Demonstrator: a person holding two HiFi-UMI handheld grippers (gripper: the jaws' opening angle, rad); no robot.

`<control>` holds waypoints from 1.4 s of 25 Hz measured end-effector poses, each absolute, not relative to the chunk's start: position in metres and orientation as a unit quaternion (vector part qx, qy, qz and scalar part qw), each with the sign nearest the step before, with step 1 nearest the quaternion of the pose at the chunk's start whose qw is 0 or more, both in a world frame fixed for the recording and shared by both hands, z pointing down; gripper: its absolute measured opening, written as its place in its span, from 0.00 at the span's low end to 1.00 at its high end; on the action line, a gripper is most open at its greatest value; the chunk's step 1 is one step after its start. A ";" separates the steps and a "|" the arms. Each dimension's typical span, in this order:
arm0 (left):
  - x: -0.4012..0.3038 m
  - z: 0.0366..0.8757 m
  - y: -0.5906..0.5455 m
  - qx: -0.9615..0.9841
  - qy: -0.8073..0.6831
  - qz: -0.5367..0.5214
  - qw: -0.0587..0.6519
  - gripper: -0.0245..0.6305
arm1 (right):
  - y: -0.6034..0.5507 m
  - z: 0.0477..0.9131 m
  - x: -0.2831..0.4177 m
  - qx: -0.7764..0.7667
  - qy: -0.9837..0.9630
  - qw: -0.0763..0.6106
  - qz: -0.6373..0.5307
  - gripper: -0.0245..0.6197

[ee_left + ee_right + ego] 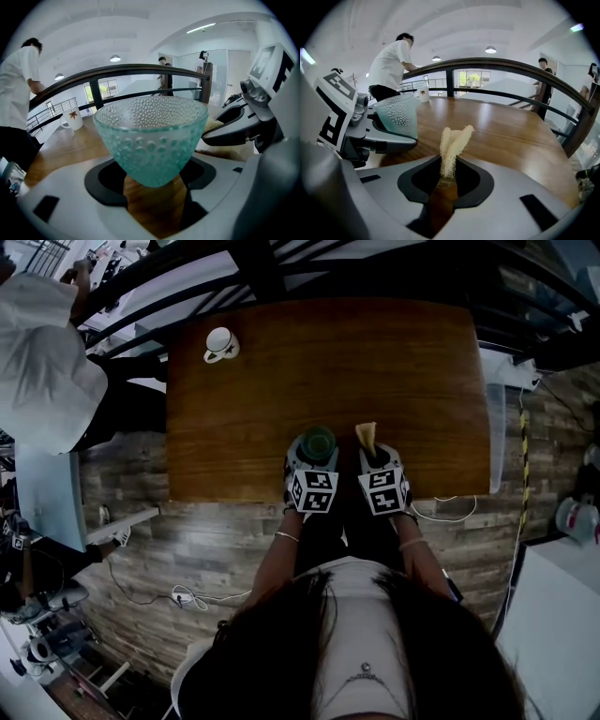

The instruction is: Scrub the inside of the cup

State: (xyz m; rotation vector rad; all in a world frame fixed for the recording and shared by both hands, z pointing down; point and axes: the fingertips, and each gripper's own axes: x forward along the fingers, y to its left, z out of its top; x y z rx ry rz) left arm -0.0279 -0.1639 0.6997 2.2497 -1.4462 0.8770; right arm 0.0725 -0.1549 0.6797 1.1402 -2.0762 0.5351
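A pale green bumpy glass cup [152, 136] stands upright between the jaws of my left gripper [152, 176], which is shut on its lower part. From the head view the cup [318, 441] and left gripper [314, 454] are near the front edge of the wooden table [375, 362]. My right gripper [449, 176] is shut on a cream loofah sponge [453, 145], folded and pinched so it sticks up. The sponge [366, 433] and right gripper [370, 450] sit just right of the cup, apart from it. The right gripper view shows the cup [398, 115] to its left.
A white mug [221, 344] with a leaf print stands at the table's far left corner. A dark railing [497, 65] runs behind the table. A person in a white shirt [47, 352] stands beyond the left end.
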 end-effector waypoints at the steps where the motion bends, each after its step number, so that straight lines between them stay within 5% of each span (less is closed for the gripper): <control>1: -0.029 0.697 -0.165 0.790 -0.506 0.306 0.161 0.55 | -0.157 0.676 0.072 0.443 -0.802 0.344 0.205 0.18; 35: -0.028 0.622 -0.170 0.827 -0.453 0.331 0.041 0.55 | -0.146 0.572 0.068 0.460 -0.832 0.251 0.186 0.18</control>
